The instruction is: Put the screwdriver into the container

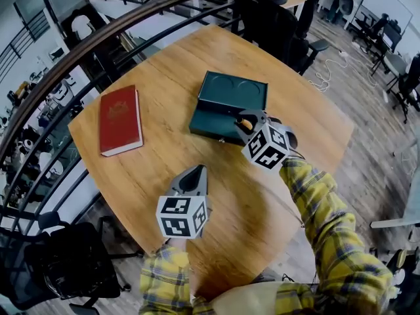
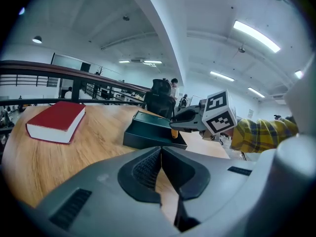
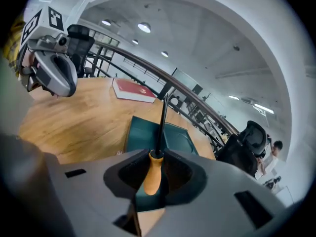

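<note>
A screwdriver [image 3: 153,174] with an orange handle and a black shaft sits between the jaws of my right gripper [image 1: 248,122], which is shut on the handle. The shaft points away from the gripper, over the open dark green container [image 1: 226,107] at the middle of the round wooden table. The gripper hovers at the container's near right corner; the left gripper view shows the orange handle [image 2: 174,131] just above its near edge. My left gripper [image 1: 195,171] is shut with nothing in it, above the table nearer the person, apart from the container.
A red book [image 1: 120,119] lies on the wooden table [image 1: 164,169] to the container's left. A curved railing [image 1: 79,51] runs past the table's far left edge. Black office chairs [image 1: 275,18] stand beyond the far edge and one [image 1: 72,268] at the near left.
</note>
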`<state>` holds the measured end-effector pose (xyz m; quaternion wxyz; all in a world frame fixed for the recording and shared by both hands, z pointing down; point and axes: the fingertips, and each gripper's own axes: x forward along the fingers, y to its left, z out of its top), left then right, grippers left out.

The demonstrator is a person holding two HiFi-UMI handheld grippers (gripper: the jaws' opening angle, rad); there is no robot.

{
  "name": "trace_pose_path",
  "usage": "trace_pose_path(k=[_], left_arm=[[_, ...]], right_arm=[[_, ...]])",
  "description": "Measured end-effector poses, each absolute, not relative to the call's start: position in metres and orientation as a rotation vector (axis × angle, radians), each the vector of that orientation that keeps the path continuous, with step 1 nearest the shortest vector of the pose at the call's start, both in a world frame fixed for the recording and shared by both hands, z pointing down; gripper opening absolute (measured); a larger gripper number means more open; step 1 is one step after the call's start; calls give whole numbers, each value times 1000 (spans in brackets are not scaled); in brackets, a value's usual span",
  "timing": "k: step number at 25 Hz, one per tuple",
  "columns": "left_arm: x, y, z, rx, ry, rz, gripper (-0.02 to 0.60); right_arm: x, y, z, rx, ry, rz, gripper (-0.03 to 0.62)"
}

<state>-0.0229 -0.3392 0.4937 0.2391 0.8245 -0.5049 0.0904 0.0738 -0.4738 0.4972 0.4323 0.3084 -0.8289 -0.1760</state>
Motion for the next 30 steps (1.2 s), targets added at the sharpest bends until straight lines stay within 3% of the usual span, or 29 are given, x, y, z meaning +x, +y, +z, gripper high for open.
trace_pose_path(k=[30], left_arm=[[-34, -336, 516, 2249, -1381, 228, 11]], right_arm=[[48, -500, 587, 380, -1883, -204, 143]])
